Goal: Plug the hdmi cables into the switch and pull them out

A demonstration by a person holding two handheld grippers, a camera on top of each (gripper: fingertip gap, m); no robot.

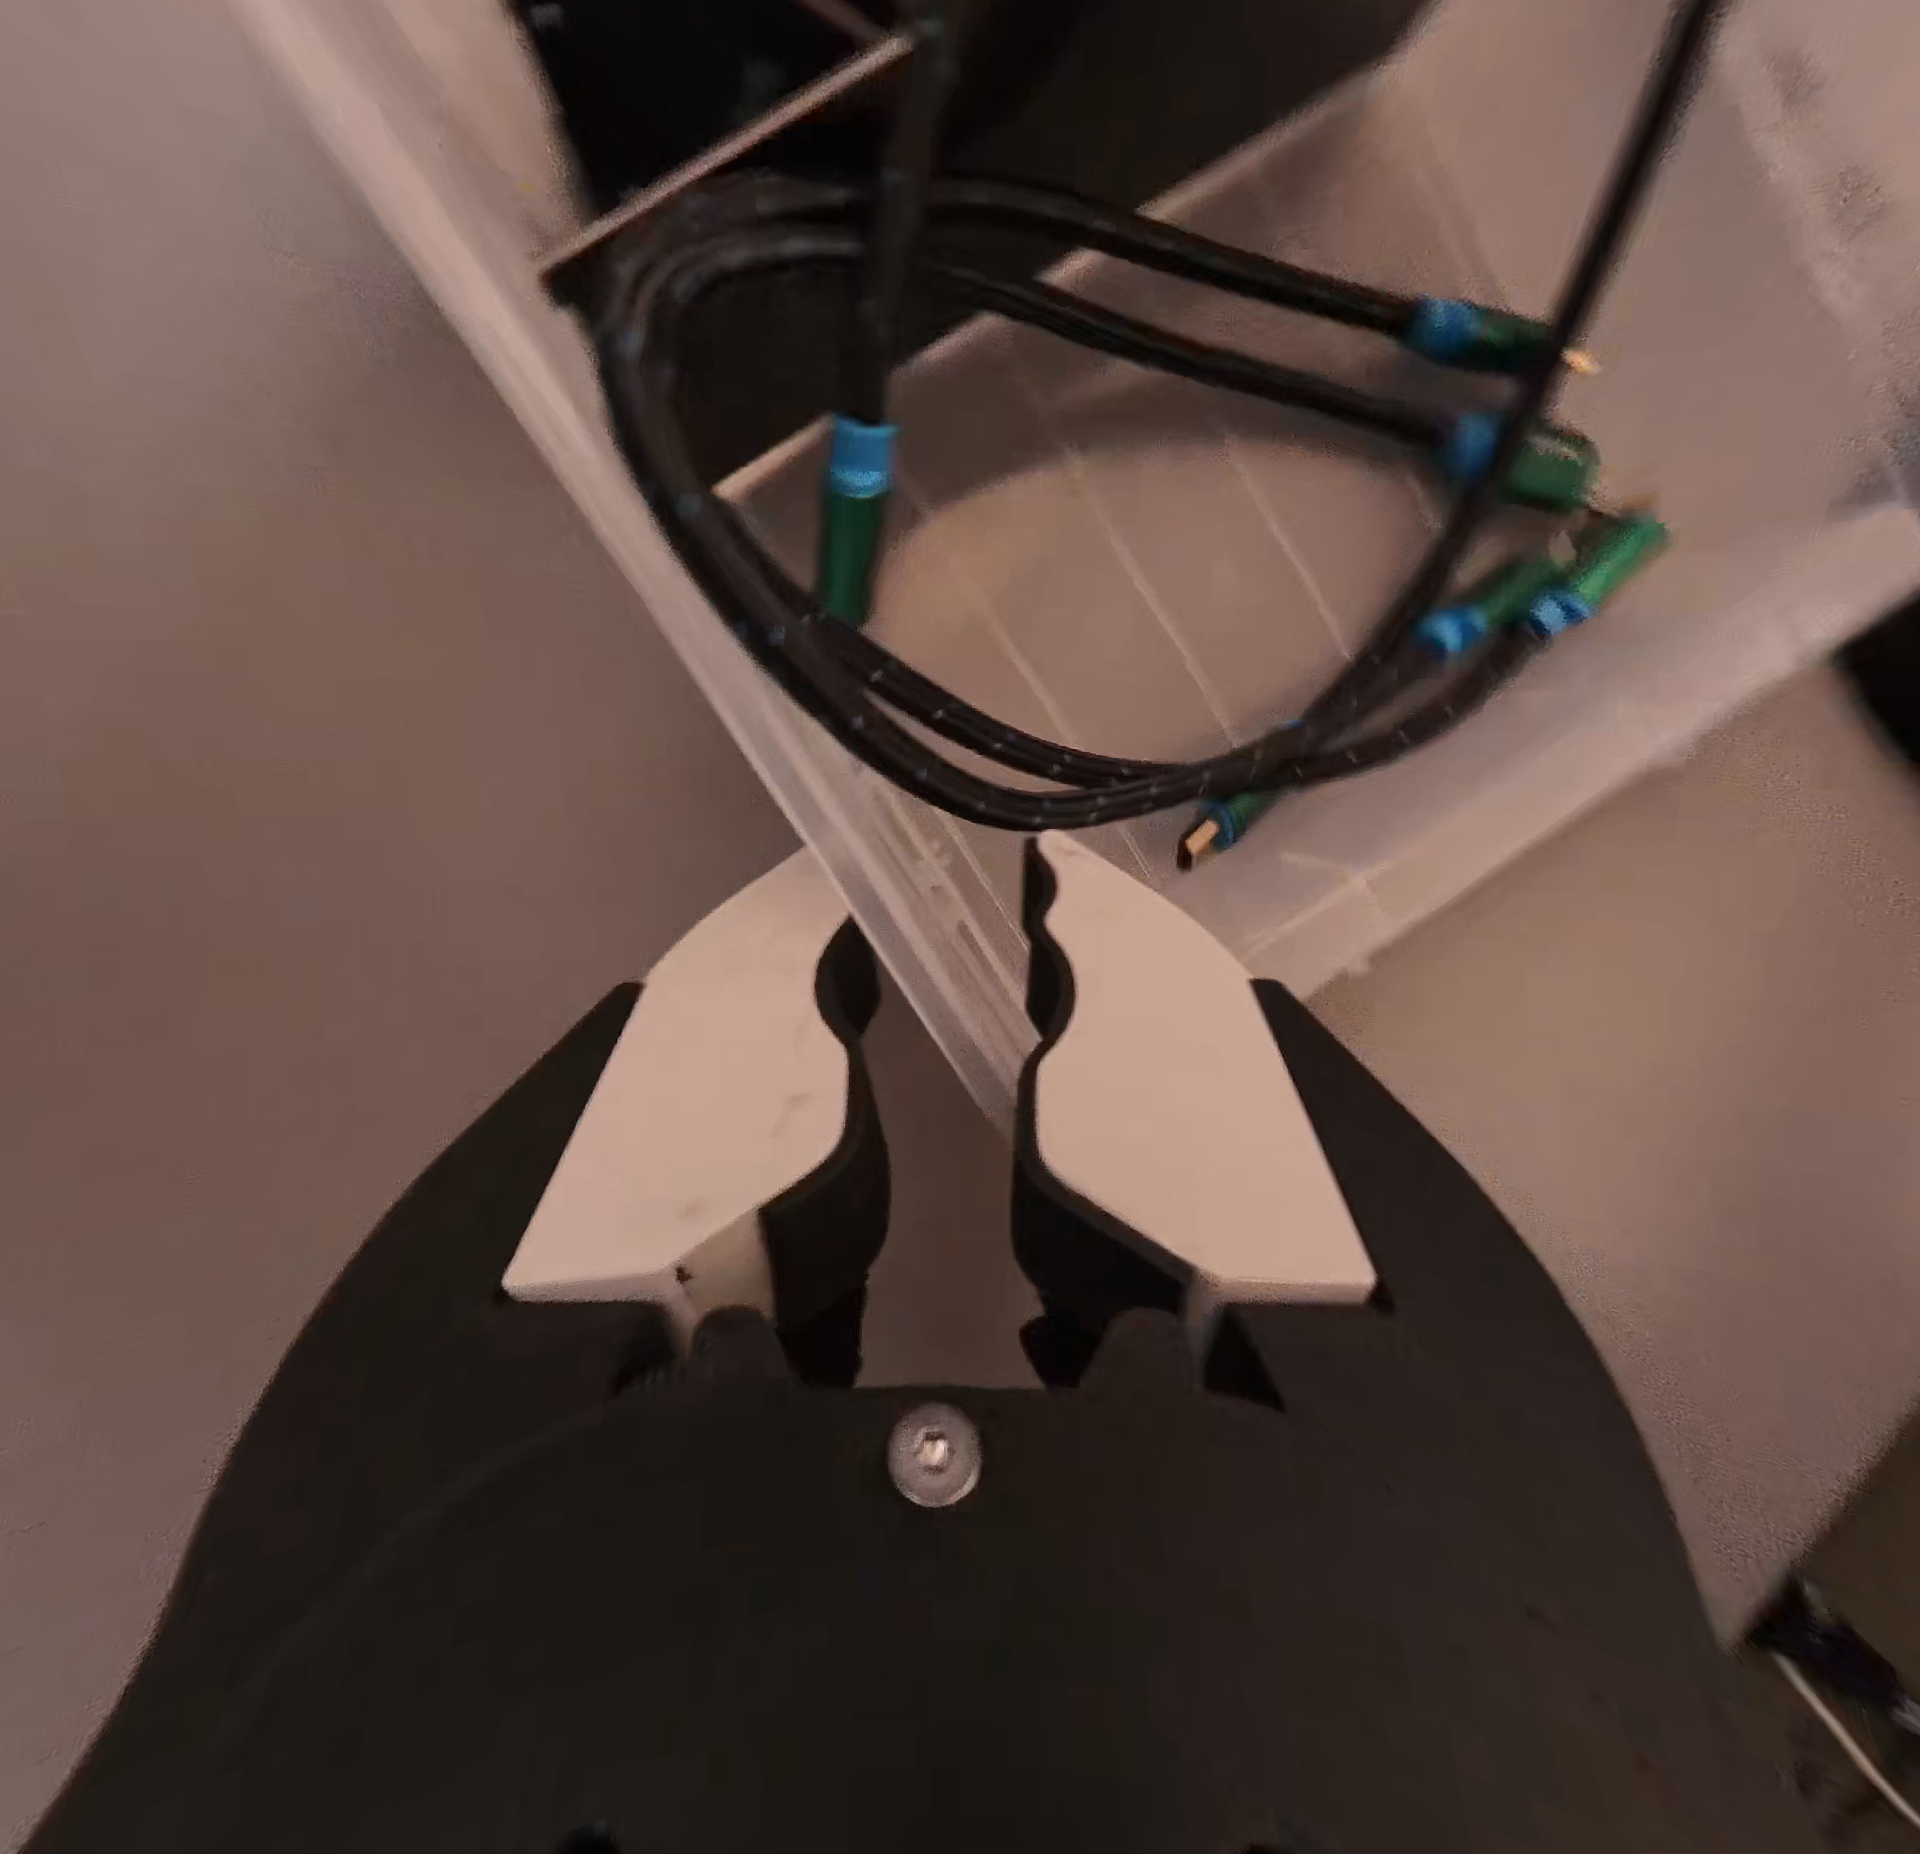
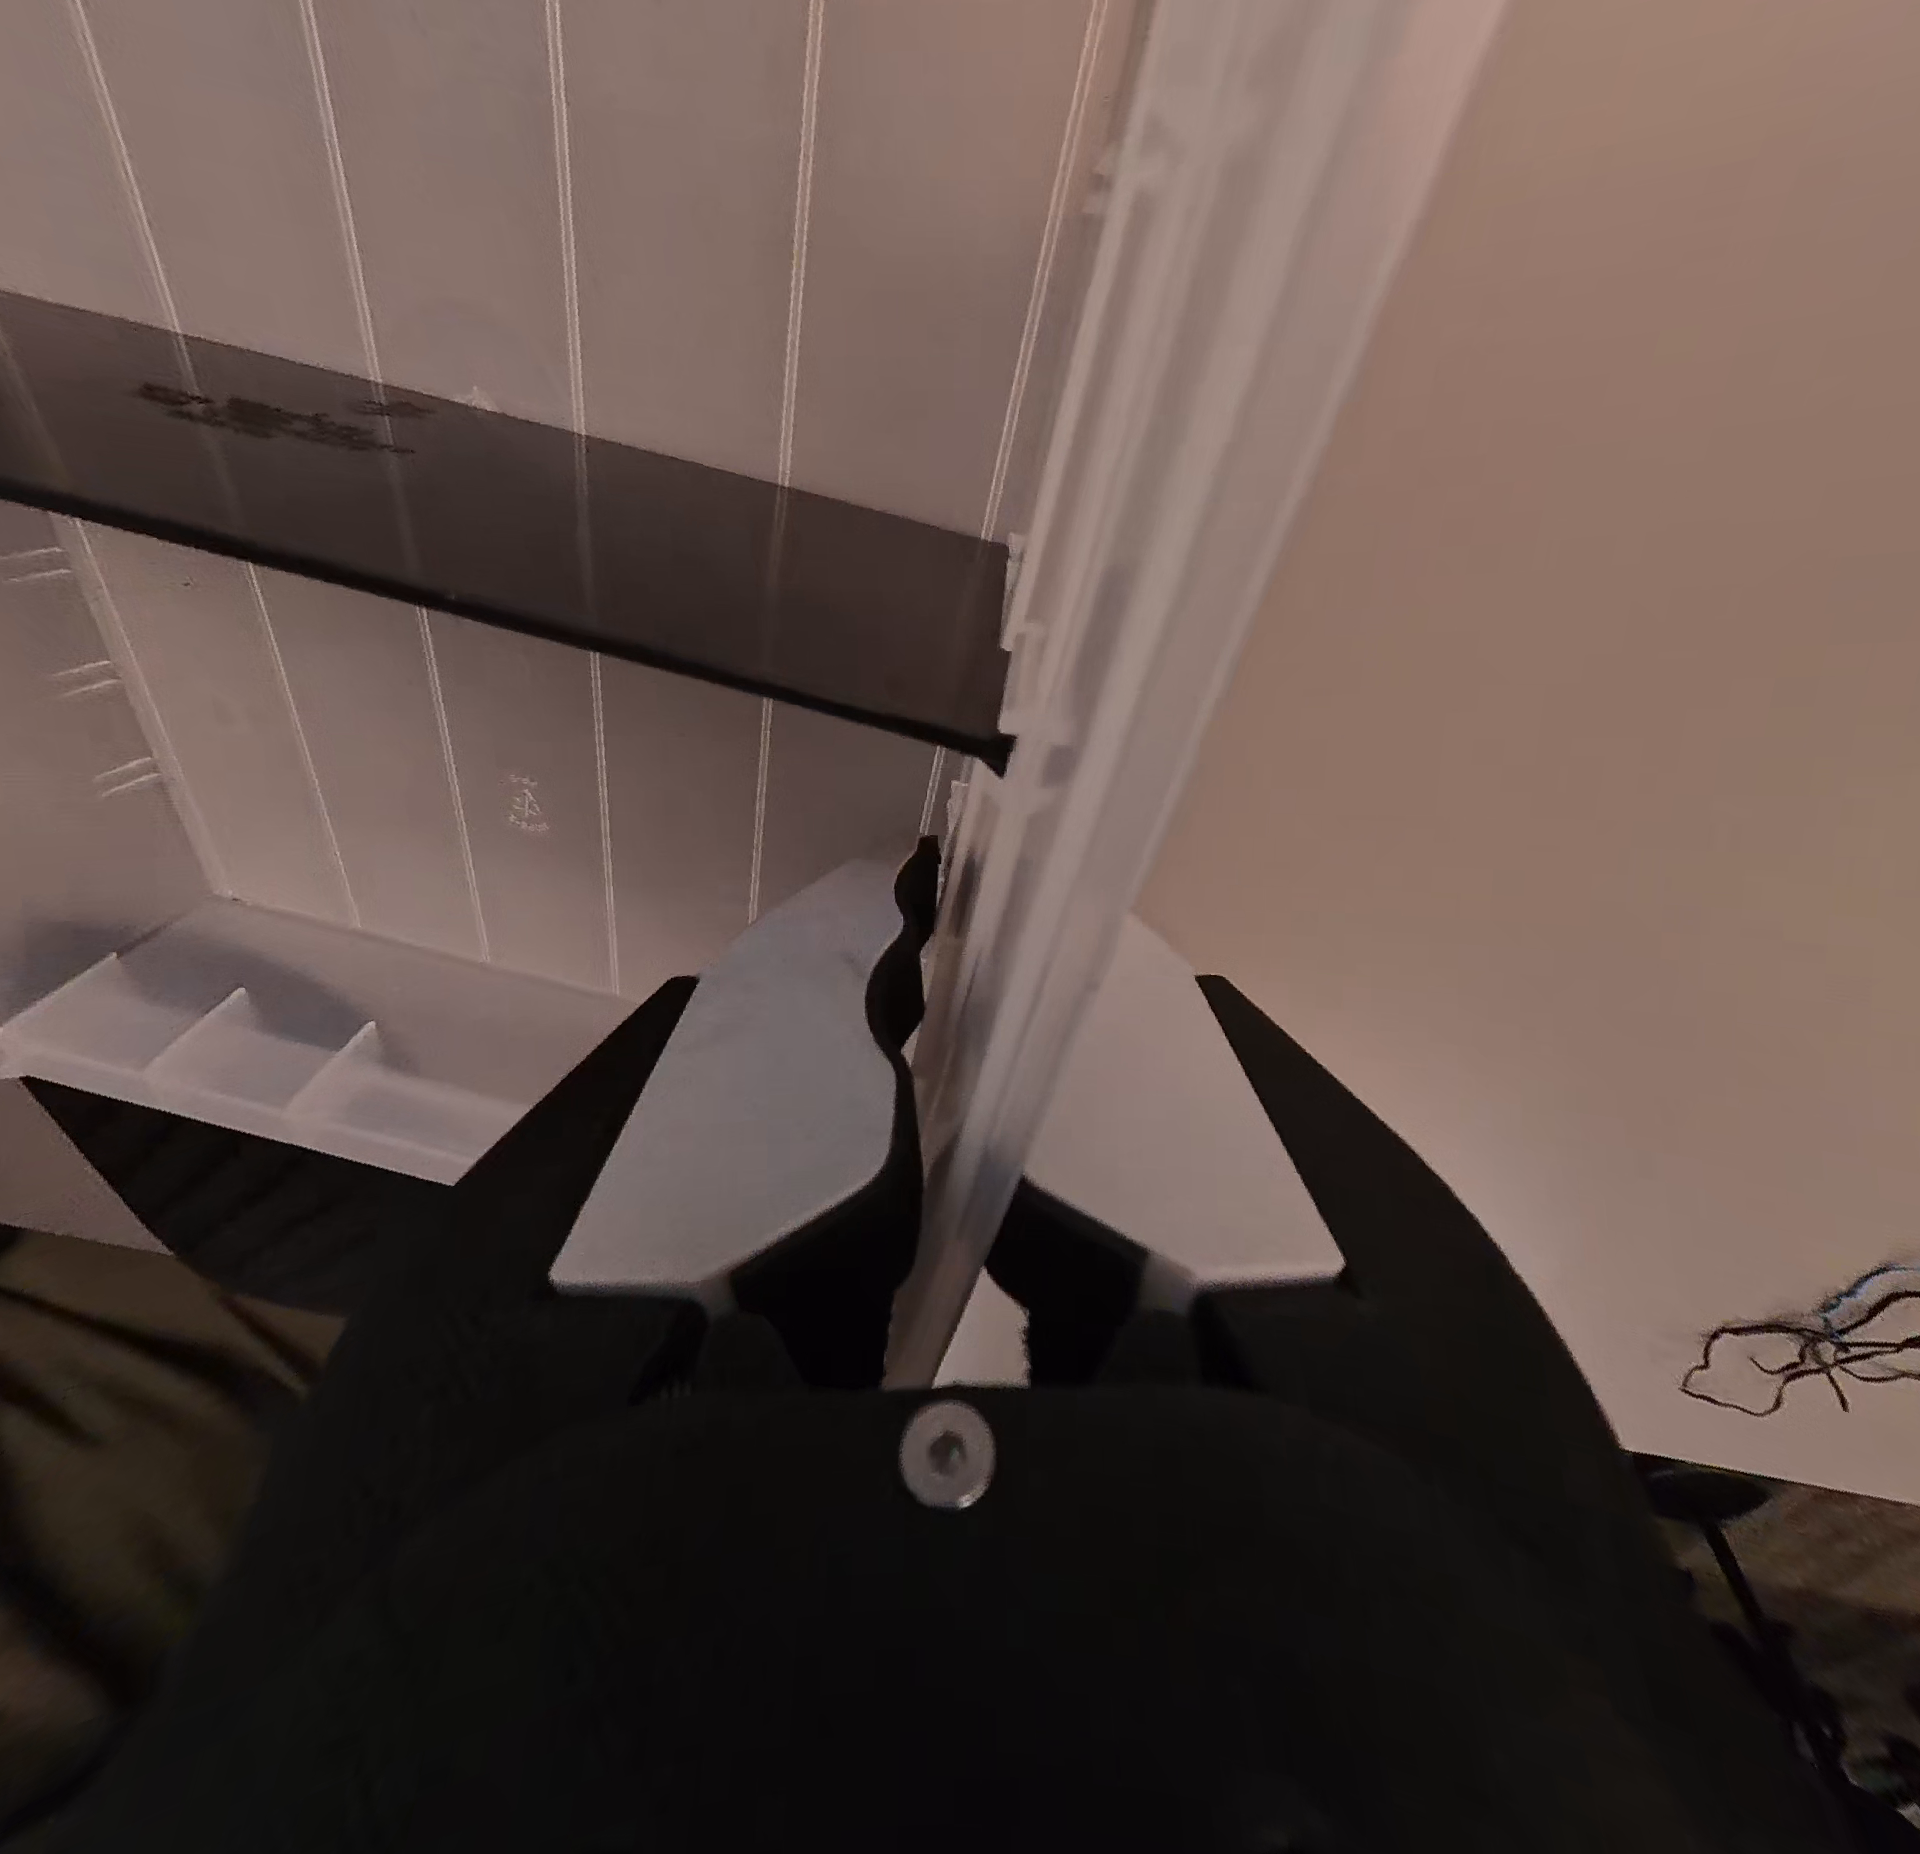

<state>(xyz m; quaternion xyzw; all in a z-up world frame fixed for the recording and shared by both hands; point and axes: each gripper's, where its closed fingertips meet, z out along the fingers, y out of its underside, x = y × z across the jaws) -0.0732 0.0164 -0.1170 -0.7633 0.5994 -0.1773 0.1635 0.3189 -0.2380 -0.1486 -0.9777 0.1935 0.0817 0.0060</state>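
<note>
Several black braided HDMI cables (image 1: 935, 765) with green plugs (image 1: 852, 547) and blue collars lie coiled inside a clear plastic bin (image 1: 1143, 599). More plugs (image 1: 1548, 464) lie at its right side. My left gripper (image 1: 935, 869) straddles the bin's rim (image 1: 935, 931), shut on it. My right gripper (image 2: 997, 931) is shut on another stretch of the rim (image 2: 1091, 661), one finger inside and one outside. A dark flat panel (image 2: 520, 516) crosses the bin (image 2: 675, 194) in the right wrist view. I cannot tell which thing is the switch.
The bin is over a white table (image 2: 1558, 661). A tangle of thin black wires (image 2: 1808, 1357) lies near the table's edge at the lower right. A small compartmented clear tray (image 2: 260, 1035) shows at the bin's lower left. Dark gear (image 1: 675, 69) sits beyond the cables.
</note>
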